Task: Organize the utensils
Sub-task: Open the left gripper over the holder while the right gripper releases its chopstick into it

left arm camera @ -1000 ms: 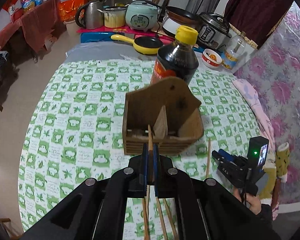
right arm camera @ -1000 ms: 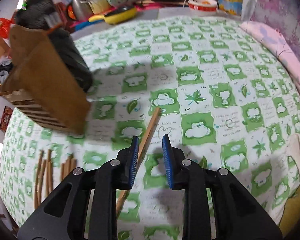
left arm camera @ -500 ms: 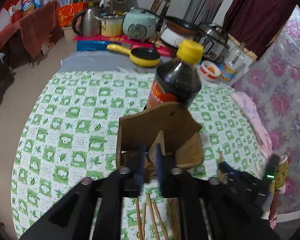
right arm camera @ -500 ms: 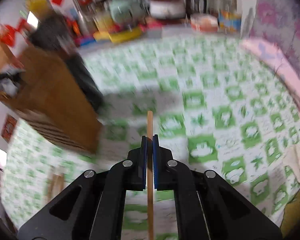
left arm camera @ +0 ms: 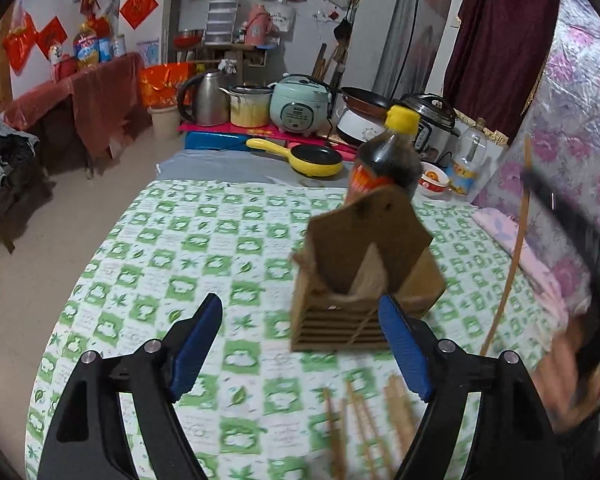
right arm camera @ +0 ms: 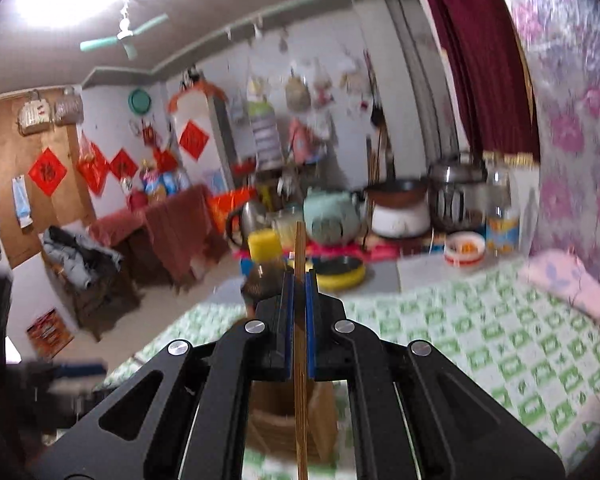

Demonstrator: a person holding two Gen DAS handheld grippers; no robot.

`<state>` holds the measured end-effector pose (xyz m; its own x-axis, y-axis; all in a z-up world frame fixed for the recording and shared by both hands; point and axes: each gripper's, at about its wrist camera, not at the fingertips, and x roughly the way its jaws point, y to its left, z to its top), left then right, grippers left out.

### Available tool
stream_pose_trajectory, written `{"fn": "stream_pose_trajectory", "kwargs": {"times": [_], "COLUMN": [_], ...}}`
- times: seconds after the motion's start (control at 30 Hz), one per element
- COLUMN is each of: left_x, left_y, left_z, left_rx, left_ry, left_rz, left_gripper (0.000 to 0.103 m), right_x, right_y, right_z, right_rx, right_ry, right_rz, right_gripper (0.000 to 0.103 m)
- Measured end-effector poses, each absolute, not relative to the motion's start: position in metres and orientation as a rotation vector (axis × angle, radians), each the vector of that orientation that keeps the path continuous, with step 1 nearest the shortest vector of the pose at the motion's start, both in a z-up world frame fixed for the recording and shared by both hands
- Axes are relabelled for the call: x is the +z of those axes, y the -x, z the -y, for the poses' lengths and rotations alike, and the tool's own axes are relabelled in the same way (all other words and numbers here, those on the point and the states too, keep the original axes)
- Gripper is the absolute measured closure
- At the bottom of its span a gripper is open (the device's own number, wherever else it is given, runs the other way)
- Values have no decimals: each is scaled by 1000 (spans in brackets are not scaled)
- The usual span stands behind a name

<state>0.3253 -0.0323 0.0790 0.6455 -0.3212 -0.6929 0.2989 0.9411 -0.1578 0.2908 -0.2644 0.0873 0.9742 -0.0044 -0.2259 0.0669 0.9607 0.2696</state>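
**Left wrist view: one chopstick in the air, a heap yet to be filed**

Left wrist view: the wooden holder (left arm camera: 364,284) stands on the green-checked tablecloth (left arm camera: 172,256), directly in front of a dark sauce bottle (left arm camera: 388,156) with a yellow cap. The left gripper (left arm camera: 300,344) hangs just short of the holder with its blue-padded jaws spread wide and nothing between them. On the cloth in front of the holder, toward the camera, lies a blurred cluster of loose chopsticks (left arm camera: 364,412), evidently still waiting to be put away. To the right of the holder, a single chopstick (left arm camera: 508,256) stands nearly upright in the air, carried by the motion-blurred right gripper (left arm camera: 564,224).

From the right wrist view, that gripper (right arm camera: 298,308) has its jaws pinched tight on the chopstick (right arm camera: 300,392), which runs straight along the fingers, its lower length hanging over the holder (right arm camera: 284,424) seen below. The tip does not appear to have entered a slot yet, though blur makes this hard to settle.

A thin stick seems to lean across the holder's slatted front; whether it sits inside a compartment cannot be told. Judging by the pile, the job looks early to midway: one piece about to be dropped in, several left on the cloth.
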Motion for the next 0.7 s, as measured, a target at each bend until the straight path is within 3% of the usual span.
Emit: {"fn": "stream_pose_trajectory", "kwargs": {"times": [0.23,0.57,0.7], "left_x": [36,-2,-5], "left_y": [-309,-314,-315], "left_z": [16,19,19], "left_rx": [-336,-326,-316], "left_ry": [8,-44,-47], "left_rz": [-769,-855,-864], "left_gripper": [18,13,13], "right_x": [87,75,66], "right_y": [-313,-346,-343], "right_z": [262,259,260], "right_rx": [-86,-133,-114], "right_ry": [-345,-345,-347], "right_rz": [-104,-75,-135], "right_gripper": [97,97,88]}}
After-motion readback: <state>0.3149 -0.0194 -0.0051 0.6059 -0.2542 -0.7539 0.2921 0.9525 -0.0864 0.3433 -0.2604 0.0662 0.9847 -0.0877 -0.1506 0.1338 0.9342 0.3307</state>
